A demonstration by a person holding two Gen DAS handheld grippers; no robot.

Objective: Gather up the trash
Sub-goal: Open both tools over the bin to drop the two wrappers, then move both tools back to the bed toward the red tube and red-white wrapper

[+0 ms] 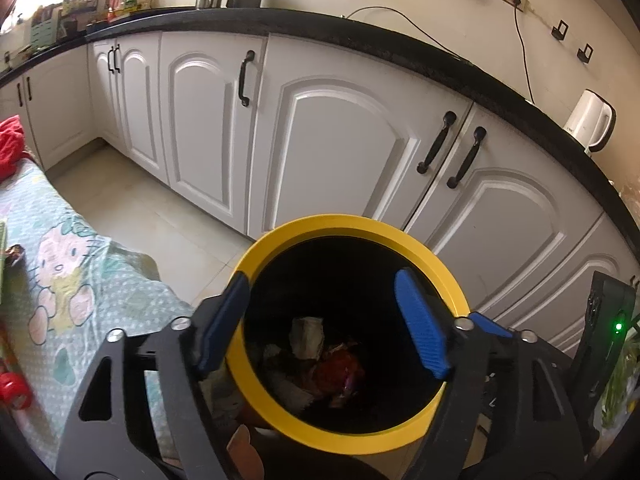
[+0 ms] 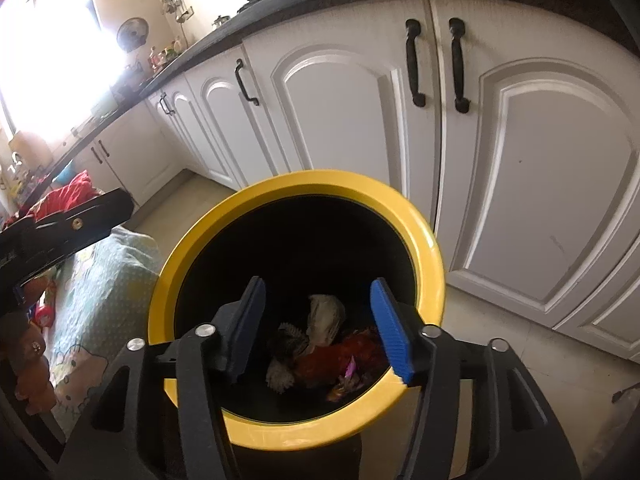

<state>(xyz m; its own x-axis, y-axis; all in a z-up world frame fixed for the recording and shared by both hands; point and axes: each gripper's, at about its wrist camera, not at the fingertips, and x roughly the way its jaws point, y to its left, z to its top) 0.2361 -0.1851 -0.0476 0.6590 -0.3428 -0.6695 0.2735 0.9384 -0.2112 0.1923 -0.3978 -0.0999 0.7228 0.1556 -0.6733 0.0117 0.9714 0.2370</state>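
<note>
Both your tongs hang over the mouth of the yellow-rimmed bin (image 2: pixel 434 264), tilted down into it: the left gripper (image 1: pixel 324 320) stands wide open with nothing between its blue pads, and the right gripper (image 2: pixel 320 330) is spread a little less wide, also empty. The collected trash (image 2: pixel 324 344) lies at the bottom of the bin, directly below and ahead of both, a crumpled pale wad beside red and dark wrappers. Judging by this, the drop looks done. What may remain sits off to your left, on the patterned cloth (image 1: pixel 80 272), where a small dark wrapper (image 1: pixel 16 254) shows at the frame edge; your left hand looks nearer to it.
</note>
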